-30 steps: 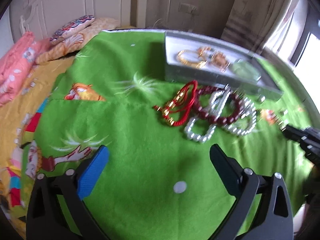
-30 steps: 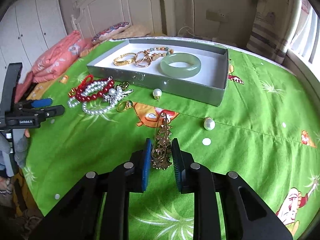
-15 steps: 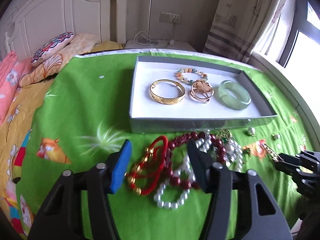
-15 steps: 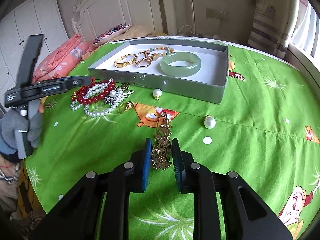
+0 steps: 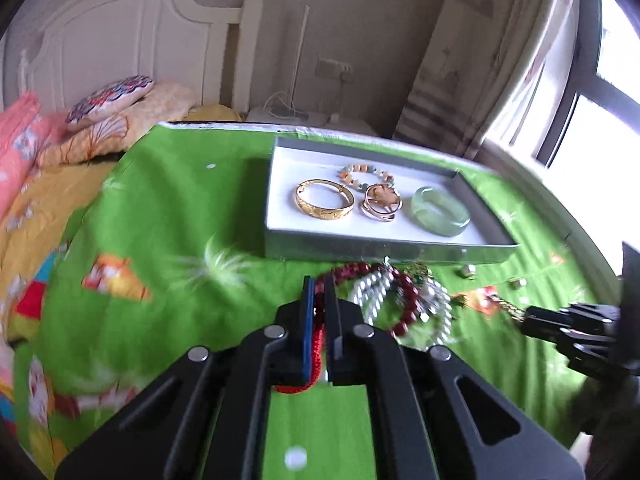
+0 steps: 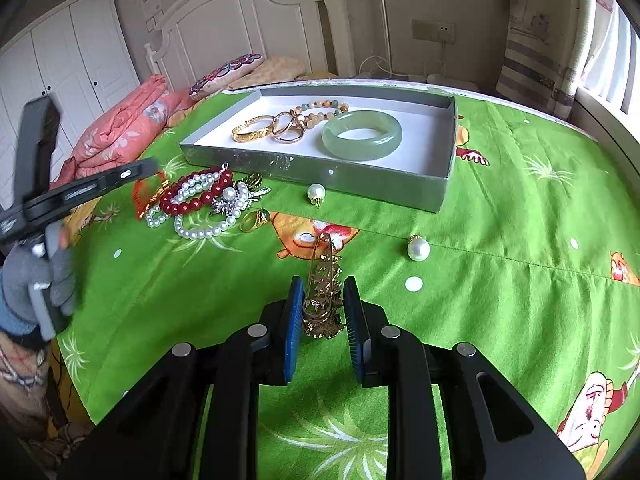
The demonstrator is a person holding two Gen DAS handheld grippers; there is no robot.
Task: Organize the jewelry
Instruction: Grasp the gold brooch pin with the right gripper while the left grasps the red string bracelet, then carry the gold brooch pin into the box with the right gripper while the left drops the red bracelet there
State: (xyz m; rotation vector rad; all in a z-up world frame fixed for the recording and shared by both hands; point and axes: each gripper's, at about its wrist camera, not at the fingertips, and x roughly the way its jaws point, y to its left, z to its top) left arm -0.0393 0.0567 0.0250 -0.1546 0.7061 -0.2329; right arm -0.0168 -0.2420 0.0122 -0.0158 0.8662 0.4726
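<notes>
Now pinched on the red braided cord bracelet (image 5: 317,334), no longer spread wide above the green cartoon bedspread (image 5: 168,240): left fingers (image 5: 308,300), tilted down beside the grey cardboard tray (image 5: 384,246). Unchanged, gripping the gold filigree brooch (image 6: 323,288): right fingers (image 6: 294,312).

- A bed with a green cartoon-print sheet (image 6: 500,208) carries everything.
- A grey tray (image 6: 320,170) lies near its far edge.
- Just in front of the tray lies a heap of bracelets (image 6: 200,200), pearl and dark red.
- A gold ring (image 6: 254,220) sits beside the heap.
- Two loose pearls (image 6: 418,249) lie apart.
- Pillows (image 6: 228,72) and a pink quilt (image 6: 120,136) lie by the headboard.
</notes>
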